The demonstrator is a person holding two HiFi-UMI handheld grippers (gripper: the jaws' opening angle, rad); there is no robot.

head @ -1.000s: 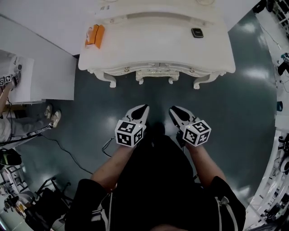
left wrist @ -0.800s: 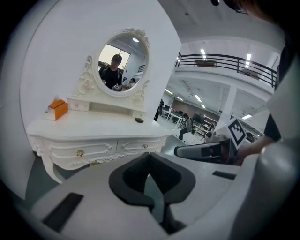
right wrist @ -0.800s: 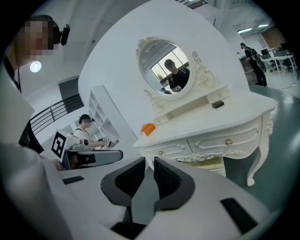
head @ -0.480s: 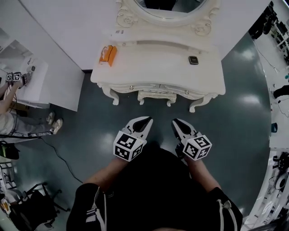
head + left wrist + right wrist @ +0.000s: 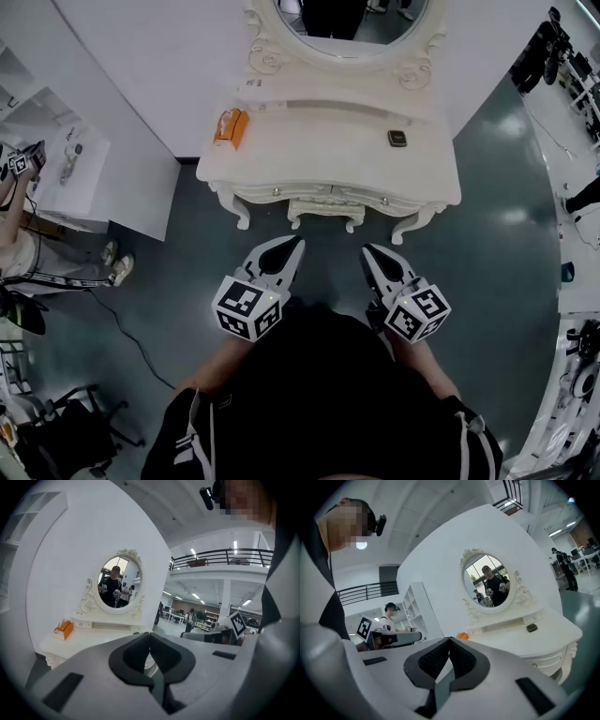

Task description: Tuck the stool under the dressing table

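Note:
The white dressing table (image 5: 328, 164) stands against the wall under its oval mirror (image 5: 342, 19). The white stool (image 5: 325, 210) sits tucked between the table's legs, only its front edge showing. Both grippers are held side by side in front of the person's body, pointing at the table and well short of it. My left gripper (image 5: 296, 242) is shut with nothing in it, its pads meeting at the tip (image 5: 149, 634). My right gripper (image 5: 367, 250) is shut and empty too (image 5: 449, 640). Both gripper views look level at the tabletop (image 5: 93, 637) (image 5: 534, 641).
An orange box (image 5: 230, 127) and a small black object (image 5: 397, 138) lie on the tabletop. A white cabinet (image 5: 94, 169) stands at the left, with another person (image 5: 28, 253) beside it and a cable (image 5: 131, 314) on the dark floor. Equipment lines the right edge.
Both grippers have risen and sit larger in the head view. The view has tilted up, so the mirror shows and the table looks smaller. The stool has not moved.

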